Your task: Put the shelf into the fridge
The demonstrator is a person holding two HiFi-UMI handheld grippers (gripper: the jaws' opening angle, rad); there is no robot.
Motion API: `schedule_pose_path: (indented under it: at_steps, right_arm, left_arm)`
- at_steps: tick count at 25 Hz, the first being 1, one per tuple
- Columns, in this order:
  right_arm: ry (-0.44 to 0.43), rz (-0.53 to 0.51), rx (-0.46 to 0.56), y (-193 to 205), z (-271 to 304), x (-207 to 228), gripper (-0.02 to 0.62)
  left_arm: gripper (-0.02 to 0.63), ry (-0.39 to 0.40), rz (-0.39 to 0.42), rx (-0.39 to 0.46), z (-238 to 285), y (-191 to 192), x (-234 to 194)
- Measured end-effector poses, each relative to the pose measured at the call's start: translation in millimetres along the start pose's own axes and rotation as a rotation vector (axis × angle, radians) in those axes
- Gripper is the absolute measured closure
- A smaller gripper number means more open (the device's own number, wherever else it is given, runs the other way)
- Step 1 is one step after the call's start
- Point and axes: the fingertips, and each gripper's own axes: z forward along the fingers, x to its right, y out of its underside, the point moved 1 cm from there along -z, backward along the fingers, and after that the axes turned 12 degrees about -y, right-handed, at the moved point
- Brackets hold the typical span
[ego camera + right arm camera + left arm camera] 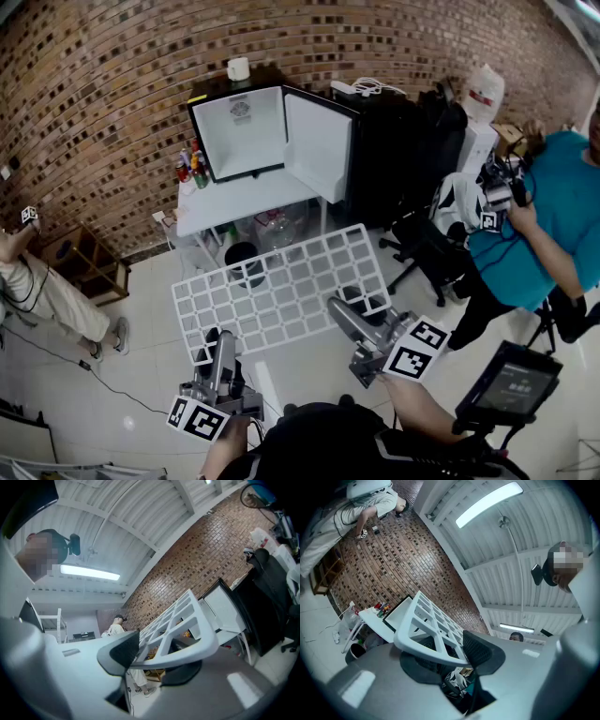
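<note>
We gripped the shelf [281, 284] at its near edge, the left gripper [224, 339] and the right gripper [339, 313] both clamped on it, so it pointed flat toward the open fridge [272, 141].

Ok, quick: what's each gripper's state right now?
Left gripper: closed on the white shelf, at its near edge.
Right gripper: closed on the same shelf edge.

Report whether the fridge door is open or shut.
Open: the door stands swung aside to the right of the fridge, whose white inside shows.
</note>
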Motion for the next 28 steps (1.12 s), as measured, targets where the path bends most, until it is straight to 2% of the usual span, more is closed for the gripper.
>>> schedule_pose_path:
  at_steps: [2, 4, 18, 28]
  right_arm:
    - [-0.064, 0.002, -0.018, -13, 6, 12, 0.449]
    - [-0.088, 0.003, -0.022, -24, -1, 22, 0.449]
    - [-0.082, 0.01, -0.018, -35, -26, 48, 0.449]
    - [-0.122, 0.018, -0.027, -50, -35, 73, 0.449]
  left_arm:
    - [0.468, -0.026, 0.011, 0.051, 8, 5, 8]
    - [0.468, -0.032, 0.017, 0.067, 17, 15, 18]
    - [0.468, -0.038, 0.017, 0.055, 37, 40, 37]
    - [0.468, -0.066, 0.031, 0.074, 56, 54, 53]
